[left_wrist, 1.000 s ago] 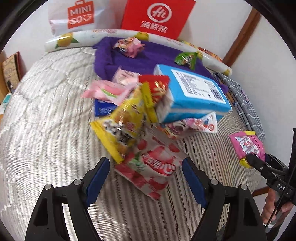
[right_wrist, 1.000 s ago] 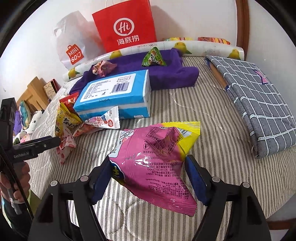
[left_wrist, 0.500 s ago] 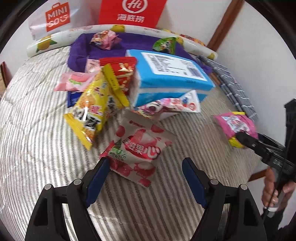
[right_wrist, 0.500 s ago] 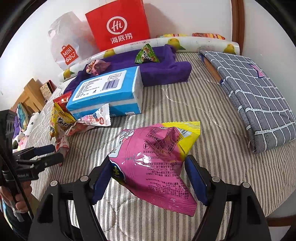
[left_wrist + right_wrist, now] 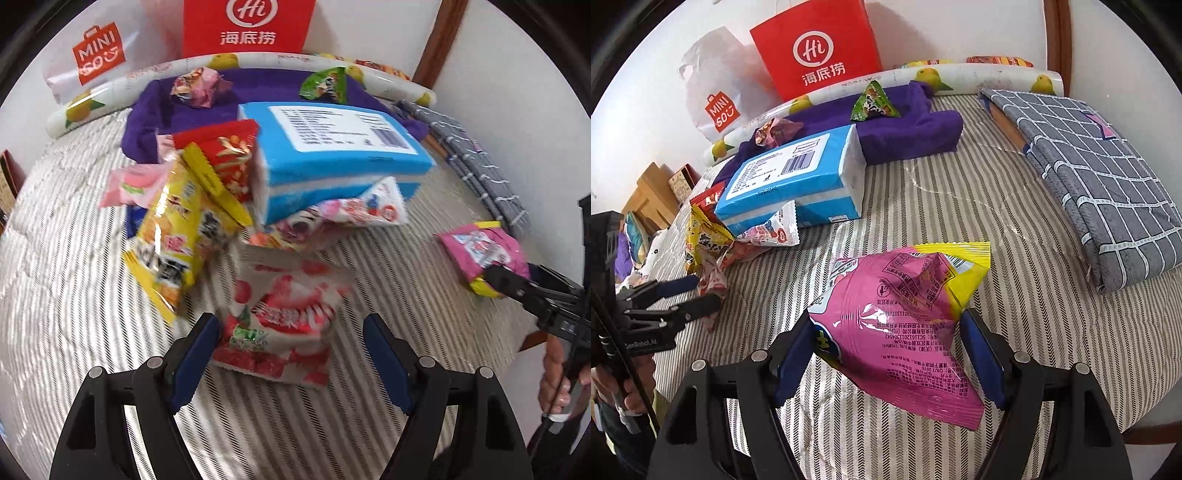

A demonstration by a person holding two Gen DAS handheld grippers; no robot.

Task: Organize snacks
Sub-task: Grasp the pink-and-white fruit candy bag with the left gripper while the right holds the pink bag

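Observation:
A red-and-white strawberry snack bag (image 5: 280, 317) lies on the striped bed cover (image 5: 74, 295), between the fingers of my open left gripper (image 5: 290, 321). The left pad is at the bag's edge; the right pad stands clear of it. My right gripper (image 5: 886, 319) is shut on a pink and yellow snack bag (image 5: 897, 314), also seen in the left wrist view (image 5: 480, 251). Behind lies a heap: a yellow bag (image 5: 173, 236), a red bag (image 5: 225, 155), a pale pink bag (image 5: 133, 184) and a white printed bag (image 5: 354, 210) under a blue tissue pack (image 5: 332, 147).
A purple towel (image 5: 908, 129) at the back carries a green packet (image 5: 873, 101) and a crumpled pink packet (image 5: 201, 86). Red (image 5: 816, 48) and white (image 5: 713, 92) shopping bags lean on the wall behind a rolled mat (image 5: 979, 75). Folded grey checked cloth (image 5: 1108, 192) lies right.
The left gripper has shifted and rolled, so the strawberry bag now sits more upright and closer between its fingers. The right gripper keeps the pink bag in the same grip.

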